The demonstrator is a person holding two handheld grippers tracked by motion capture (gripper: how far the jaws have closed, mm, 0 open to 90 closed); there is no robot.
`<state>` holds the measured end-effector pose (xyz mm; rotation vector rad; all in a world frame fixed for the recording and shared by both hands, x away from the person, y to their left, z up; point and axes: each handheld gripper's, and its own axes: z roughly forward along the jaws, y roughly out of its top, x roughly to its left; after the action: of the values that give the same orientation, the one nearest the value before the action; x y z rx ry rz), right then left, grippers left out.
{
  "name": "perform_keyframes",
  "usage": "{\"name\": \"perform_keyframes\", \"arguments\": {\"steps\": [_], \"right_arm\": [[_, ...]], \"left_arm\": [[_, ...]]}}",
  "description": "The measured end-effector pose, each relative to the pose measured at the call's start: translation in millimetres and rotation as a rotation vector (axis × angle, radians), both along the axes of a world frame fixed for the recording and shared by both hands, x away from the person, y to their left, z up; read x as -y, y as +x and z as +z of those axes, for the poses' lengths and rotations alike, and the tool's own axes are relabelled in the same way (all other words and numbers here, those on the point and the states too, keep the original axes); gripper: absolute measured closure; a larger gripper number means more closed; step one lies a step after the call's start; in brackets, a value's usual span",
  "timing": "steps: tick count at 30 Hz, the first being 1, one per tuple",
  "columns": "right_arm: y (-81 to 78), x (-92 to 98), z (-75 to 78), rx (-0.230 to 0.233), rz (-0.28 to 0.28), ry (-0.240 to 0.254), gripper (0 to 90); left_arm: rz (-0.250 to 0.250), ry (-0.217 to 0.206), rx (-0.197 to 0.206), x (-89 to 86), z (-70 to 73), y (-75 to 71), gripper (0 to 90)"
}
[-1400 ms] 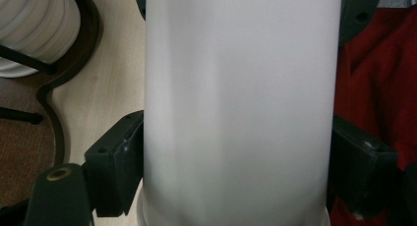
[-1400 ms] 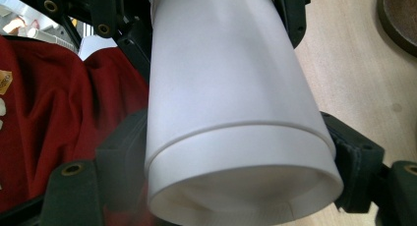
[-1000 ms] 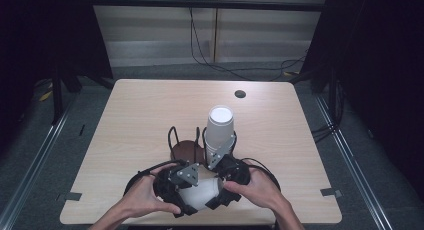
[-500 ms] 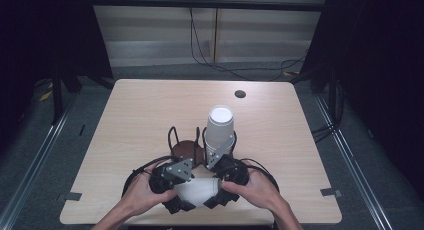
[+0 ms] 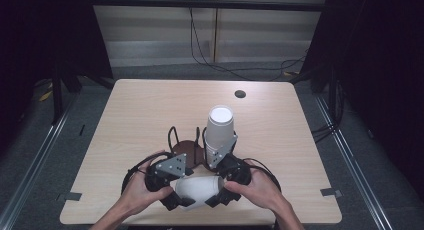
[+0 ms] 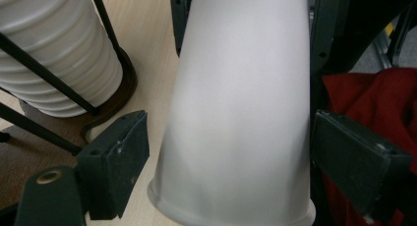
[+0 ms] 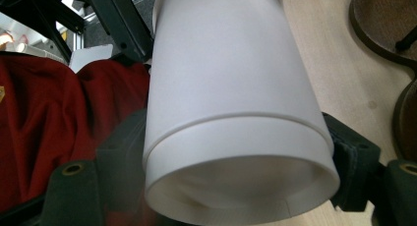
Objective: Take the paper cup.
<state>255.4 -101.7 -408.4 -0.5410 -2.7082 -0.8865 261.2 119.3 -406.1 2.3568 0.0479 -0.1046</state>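
Observation:
A white paper cup [image 5: 197, 188] lies on its side above the table's near edge, held between both grippers. My left gripper [image 5: 183, 190] takes its closed base end. In the left gripper view its jaws have just been closing, and the pads [image 6: 120, 162] now meet the cup [image 6: 241, 113]. My right gripper [image 5: 220, 188] is shut on the mouth end. In the right gripper view the cup's open mouth [image 7: 236, 137] faces the camera, with a ridge line round it, between that gripper's jaws [image 7: 236, 157]. A stack of white cups [image 5: 219, 130] stands upside down in a black wire holder just behind.
The holder's brown round base [image 5: 187, 149] lies right behind the grippers, with wire uprights; the stack [image 6: 54, 49] is close on the left. A dark grommet hole [image 5: 240, 94] sits at the table's far side. Red cloth [image 6: 373, 98] hangs below the near edge.
The left gripper has shifted slightly left along the cup. The right hand and the cup have stayed in place.

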Motion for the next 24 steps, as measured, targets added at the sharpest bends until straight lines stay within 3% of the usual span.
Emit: {"name": "perform_keyframes", "arguments": {"steps": [8, 12, 14, 24], "right_arm": [[3.5, 6.2, -4.6, -0.027, -0.016, 0.011, 24.4], [4.4, 12.3, -2.9, -0.001, -0.037, 0.031, 24.4], [4.6, 15.1, -1.9, 0.007, -0.048, 0.037, 24.4], [7.3, 26.0, 0.0, 0.040, -0.102, 0.097, 24.3]], "left_arm": [[0.055, -0.099, -0.017, -11.8, 5.9, 5.1, 15.6], [0.102, -0.145, -0.007, -18.8, 10.6, 5.7, 15.8], [0.108, -0.168, -0.020, -21.9, 11.7, 6.4, 15.7], [0.150, -0.220, -0.035, -29.9, 11.2, 7.4, 15.8]]}}
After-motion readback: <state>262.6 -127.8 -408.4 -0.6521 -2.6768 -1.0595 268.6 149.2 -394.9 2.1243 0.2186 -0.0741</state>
